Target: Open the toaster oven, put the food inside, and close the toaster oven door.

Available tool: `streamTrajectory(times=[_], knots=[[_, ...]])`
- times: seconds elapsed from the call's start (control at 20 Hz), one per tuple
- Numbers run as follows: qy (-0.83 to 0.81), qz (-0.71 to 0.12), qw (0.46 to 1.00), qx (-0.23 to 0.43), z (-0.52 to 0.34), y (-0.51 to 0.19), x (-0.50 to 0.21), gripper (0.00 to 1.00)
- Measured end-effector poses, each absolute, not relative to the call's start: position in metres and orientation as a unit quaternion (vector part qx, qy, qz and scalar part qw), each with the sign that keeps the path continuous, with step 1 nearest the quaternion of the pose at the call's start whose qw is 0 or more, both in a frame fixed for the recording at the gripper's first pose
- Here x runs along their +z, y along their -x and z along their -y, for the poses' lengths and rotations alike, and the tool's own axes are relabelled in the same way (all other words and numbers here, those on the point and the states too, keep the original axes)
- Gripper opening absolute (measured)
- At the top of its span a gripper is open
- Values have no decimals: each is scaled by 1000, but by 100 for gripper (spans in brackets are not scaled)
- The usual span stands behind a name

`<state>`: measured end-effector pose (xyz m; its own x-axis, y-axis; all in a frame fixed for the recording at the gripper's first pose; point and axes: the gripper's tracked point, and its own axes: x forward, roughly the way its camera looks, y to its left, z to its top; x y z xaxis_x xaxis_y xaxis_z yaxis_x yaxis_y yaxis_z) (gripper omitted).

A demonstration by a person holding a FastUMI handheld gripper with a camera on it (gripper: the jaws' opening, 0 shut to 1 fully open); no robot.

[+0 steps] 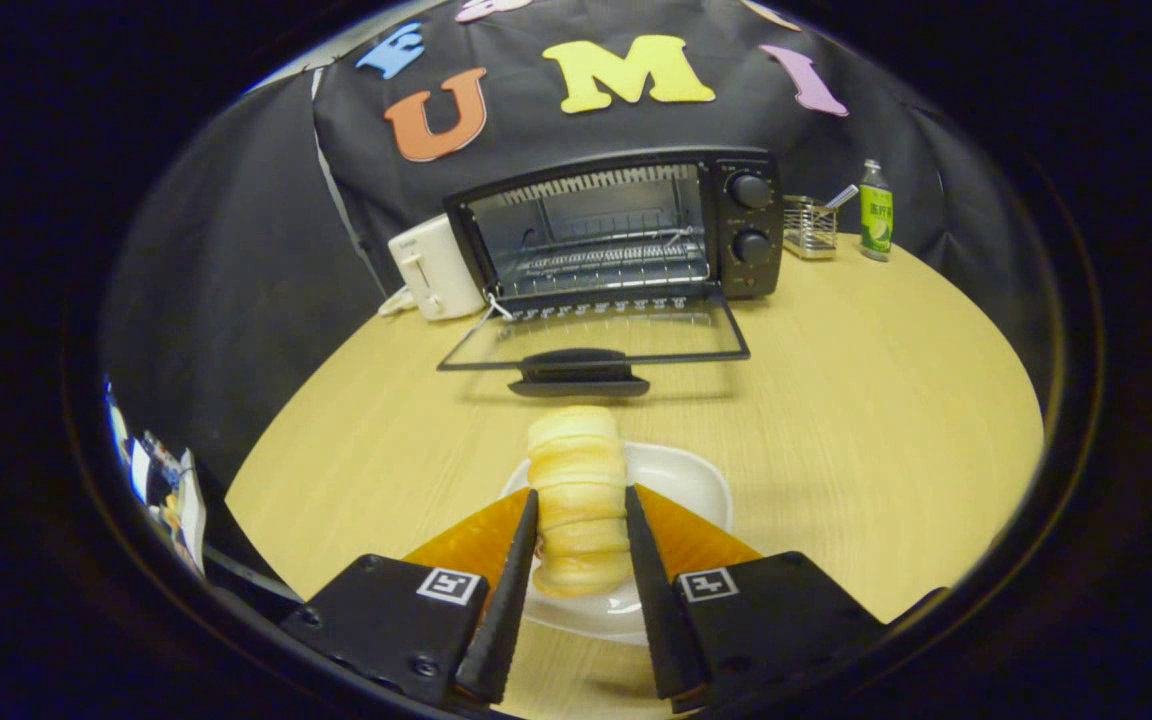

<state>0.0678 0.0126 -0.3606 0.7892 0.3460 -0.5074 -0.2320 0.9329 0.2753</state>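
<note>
Toaster oven [616,230]: black, standing at the far side of the wooden table [886,400], well beyond my fingers, against the booth's dark cloth wall.
Oven door [591,335]: folded all the way down, lying flat toward me over the tabletop, its glass pane showing the wood beneath and its dark handle [578,375] at the near edge.
Oven inside: a wire rack [606,255] runs across the cavity; I see nothing on it.
Oven knobs [751,215]: two round ones, one above the other, on the panel at the oven's right.
Food [578,495]: a pale, ridged roll of bread, long and lumpy, lying lengthwise between my fingers and reaching past their tips toward the oven.
My gripper [581,500]: both fingers sit tight against the roll's sides, one on each flank, so I am clamped on it.
Plate [681,475]: white, under the roll and my fingertips; whether the roll touches it or hangs just above it I cannot tell.
Path ahead: bare wood lies between the plate and the door handle; the lowered door itself lies between the roll and the oven's mouth.
White toaster [433,268]: just beside the oven's left wall, its cord trailing on the table.
Wire basket [810,227]: near the oven's right side, with something light-coloured sticking out of it.
Green bottle [875,210]: upright, just right of the basket.
Clutter [161,480]: small and blurred, off the table's left edge; I cannot tell what it is.
</note>
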Motion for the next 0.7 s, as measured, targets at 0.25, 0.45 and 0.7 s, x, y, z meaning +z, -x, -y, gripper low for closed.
streamTrajectory(times=[0.25, 0.45, 0.7], knots=[[-195, -250, 934, 163, -21, -101, -319, 58], [-273, -230, 918, 169, -27, -136, -298, 58], [-477, -135, 842, 214, -35, -184, -256, 58]])
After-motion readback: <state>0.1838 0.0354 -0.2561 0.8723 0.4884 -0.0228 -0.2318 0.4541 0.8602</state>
